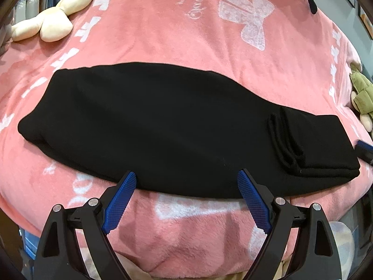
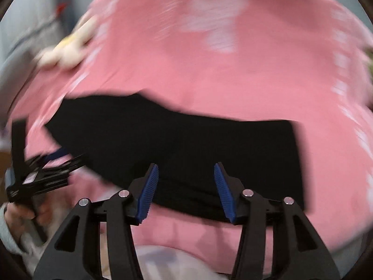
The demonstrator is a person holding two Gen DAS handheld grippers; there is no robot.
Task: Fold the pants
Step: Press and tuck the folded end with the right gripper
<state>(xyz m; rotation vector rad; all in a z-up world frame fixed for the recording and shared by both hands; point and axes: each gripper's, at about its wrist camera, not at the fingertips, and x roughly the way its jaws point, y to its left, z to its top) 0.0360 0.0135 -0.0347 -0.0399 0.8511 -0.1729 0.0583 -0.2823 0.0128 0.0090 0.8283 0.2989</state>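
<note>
While the left tongs [image 1: 186, 179] are gaping wide and gripping nothing at six o'clock, the right tongs [image 2: 186, 172] are hanging half open, also gripping nothing; beyond both, the black pants [image 1: 163, 126] are lying folded across the pink blanket [image 1: 163, 30], a cream plush toy [image 1: 53, 16] sitting toward eleven o'clock.

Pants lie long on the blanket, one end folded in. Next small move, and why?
Probably close the left gripper on the near edge of the black pants: its jaws stand open there, empty, and the right end is already folded in.
</note>
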